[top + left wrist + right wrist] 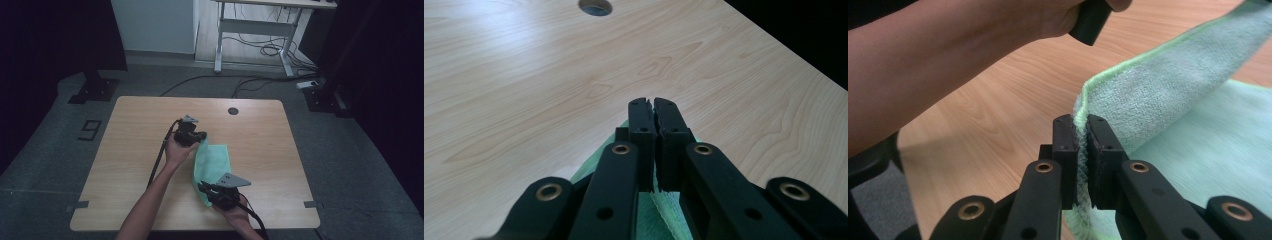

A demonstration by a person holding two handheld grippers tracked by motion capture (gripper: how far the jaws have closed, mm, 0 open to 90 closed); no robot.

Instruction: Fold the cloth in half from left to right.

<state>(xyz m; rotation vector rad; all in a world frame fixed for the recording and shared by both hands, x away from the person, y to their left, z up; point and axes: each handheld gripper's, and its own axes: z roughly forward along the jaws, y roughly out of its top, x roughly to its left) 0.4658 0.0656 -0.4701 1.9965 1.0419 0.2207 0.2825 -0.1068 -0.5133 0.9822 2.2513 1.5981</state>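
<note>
Both tongs grip the green cloth (pixel 212 162): the left tongs (pixel 653 107) pinch its far edge, the right tongs (pixel 1081 125) its near edge, lifting it off the tabletop (pixel 135 145).

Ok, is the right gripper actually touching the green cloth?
Touching. In the right gripper view the right gripper has both jaws shut on the hemmed edge of the green cloth, which runs up between them.

A lab: taped floor markings (pixel 89 130), stand bases (pixel 94 90), loose cables (pixel 260 47).
</note>
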